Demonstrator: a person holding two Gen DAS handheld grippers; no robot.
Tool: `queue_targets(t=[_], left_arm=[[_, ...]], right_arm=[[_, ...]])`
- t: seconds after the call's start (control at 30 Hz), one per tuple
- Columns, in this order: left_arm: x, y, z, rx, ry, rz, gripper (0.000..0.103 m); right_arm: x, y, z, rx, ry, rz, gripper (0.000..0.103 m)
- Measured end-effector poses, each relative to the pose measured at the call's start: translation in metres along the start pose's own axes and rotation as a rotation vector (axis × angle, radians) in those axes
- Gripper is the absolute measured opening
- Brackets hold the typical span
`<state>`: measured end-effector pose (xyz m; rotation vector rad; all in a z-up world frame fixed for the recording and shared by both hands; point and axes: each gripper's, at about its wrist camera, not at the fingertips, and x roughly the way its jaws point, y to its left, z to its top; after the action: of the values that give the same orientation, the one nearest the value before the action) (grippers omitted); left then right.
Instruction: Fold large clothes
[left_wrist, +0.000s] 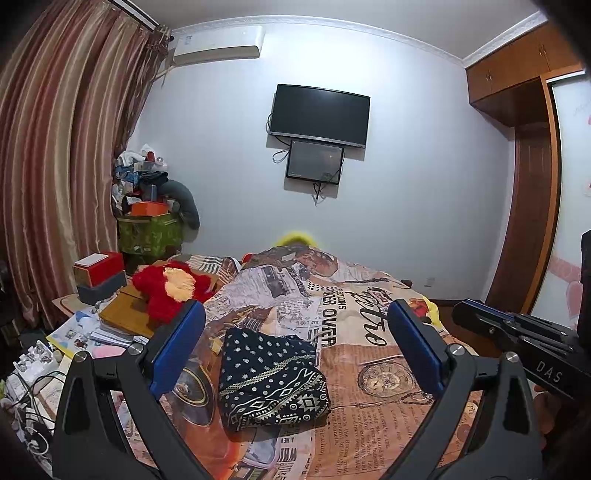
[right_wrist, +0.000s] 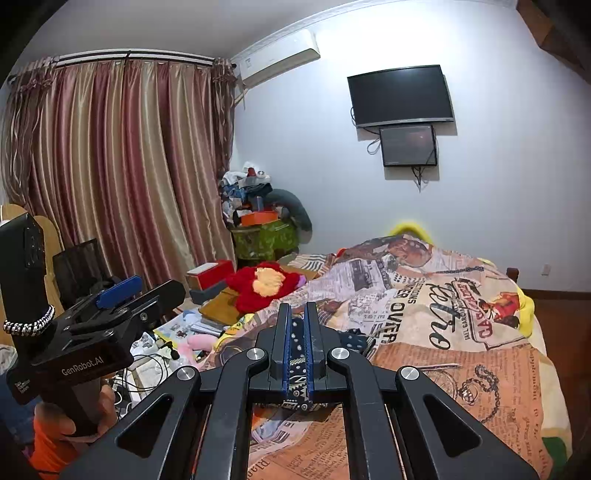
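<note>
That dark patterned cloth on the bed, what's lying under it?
The dark patterned cloth, folded into a bundle, lies on a newspaper-print bedspread that spreads out on every side. Whatever sits beneath the bedspread is covered. The right gripper pinches a strip of this cloth.

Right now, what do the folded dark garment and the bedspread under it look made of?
Folded dark garment: thin, soft woven fabric, matte, white dot and geometric print; it creases and slumps at the folds, and a strip sits pinched in the right gripper. Bedspread: smooth printed cloth, newspaper pattern, faint sheen, shallow wrinkles; probably cotton or polyester, can't tell which.
</note>
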<state>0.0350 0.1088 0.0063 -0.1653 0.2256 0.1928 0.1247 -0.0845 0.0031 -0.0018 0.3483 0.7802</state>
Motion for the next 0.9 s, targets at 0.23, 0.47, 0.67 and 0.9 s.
queue_targets(t=[0.23,0.47,0.67,0.9], left_arm=[[0.0000,0.0020,0.0013,-0.008,-0.007,-0.014,0.100],[-0.0001,0.0023,0.0022,0.001,-0.003,-0.033,0.100],[0.0003,0.0025,0.0019,0.001,0.001,-0.040,0.100],[0.0013,0.0034,0.0026,-0.001,0.003,-0.050,0.100]], right_arm=[[0.0002,0.0004,0.0000,0.001,-0.002,-0.001,0.002],[0.0003,0.0010,0.0003,0.001,-0.002,-0.001,0.002],[0.0004,0.0025,0.0018,0.003,-0.006,-0.006,0.002],[0.0018,0.0025,0.0032,0.010,-0.007,-0.011,0.002]])
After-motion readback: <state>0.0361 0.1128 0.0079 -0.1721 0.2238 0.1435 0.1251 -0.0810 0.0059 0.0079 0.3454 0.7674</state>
